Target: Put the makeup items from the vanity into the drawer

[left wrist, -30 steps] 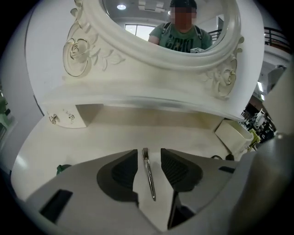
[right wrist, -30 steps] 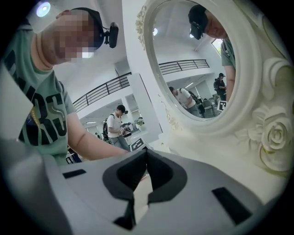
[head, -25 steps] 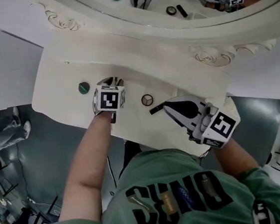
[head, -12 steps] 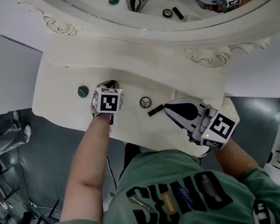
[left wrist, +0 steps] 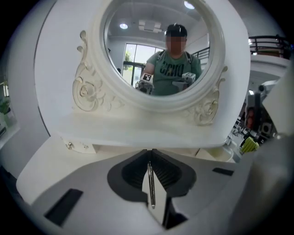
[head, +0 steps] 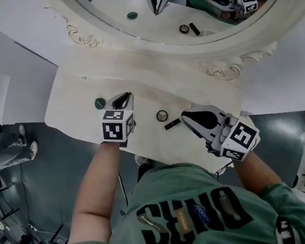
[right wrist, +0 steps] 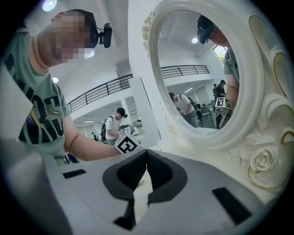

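Observation:
My left gripper [head: 125, 96] hangs over the white vanity top [head: 73, 100]. In the left gripper view its jaws [left wrist: 148, 152] are shut on a thin silver metal stick [left wrist: 150, 186] that stands on edge between the pads. Three things lie on the top: a green round lid [head: 100, 103] just left of that gripper, a small round compact [head: 162, 115] and a short black stick [head: 172, 124] between the two grippers. My right gripper [head: 186, 114] is beside the black stick, its jaws [right wrist: 146, 151] shut on nothing.
A big oval mirror in a carved white frame [head: 149, 42] rises behind the top and reflects both grippers and the items. A small front with metal knobs [left wrist: 69, 145] sits under the mirror shelf at the left. The person's body is close to the vanity's front edge.
The left gripper's jaws have come together and the gripper has drawn back slightly toward the front edge. The right gripper has hardly moved.

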`<state>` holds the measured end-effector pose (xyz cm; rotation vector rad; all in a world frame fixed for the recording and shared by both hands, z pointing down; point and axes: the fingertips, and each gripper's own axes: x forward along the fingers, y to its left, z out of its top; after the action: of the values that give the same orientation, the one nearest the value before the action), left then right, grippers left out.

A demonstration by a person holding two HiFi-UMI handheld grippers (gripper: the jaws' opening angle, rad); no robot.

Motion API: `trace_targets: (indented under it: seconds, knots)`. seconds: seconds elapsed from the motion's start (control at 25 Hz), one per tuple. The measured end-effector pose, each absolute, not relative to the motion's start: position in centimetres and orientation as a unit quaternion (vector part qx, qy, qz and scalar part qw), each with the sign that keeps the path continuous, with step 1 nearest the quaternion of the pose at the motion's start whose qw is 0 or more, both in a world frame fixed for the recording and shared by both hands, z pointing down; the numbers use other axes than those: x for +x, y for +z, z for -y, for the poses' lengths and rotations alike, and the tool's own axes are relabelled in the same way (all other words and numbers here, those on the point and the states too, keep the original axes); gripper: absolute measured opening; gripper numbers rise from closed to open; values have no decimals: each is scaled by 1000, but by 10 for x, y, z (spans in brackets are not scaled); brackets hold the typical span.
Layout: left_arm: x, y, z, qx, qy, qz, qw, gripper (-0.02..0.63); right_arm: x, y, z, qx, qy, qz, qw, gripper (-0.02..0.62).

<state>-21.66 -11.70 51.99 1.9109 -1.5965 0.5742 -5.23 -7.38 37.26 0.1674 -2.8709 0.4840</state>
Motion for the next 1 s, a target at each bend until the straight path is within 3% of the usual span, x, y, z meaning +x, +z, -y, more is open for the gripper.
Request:
trace_targets:
  seconds: [0.56, 1.0]
  knots:
    - [-234, 282, 43, 769, -15, 615, 176, 43, -80, 258, 67, 42, 91, 994, 44, 11]
    - [-239, 228, 14, 775, -56, 614, 137, 43, -83, 227, 63, 37, 65, 997, 29, 11]
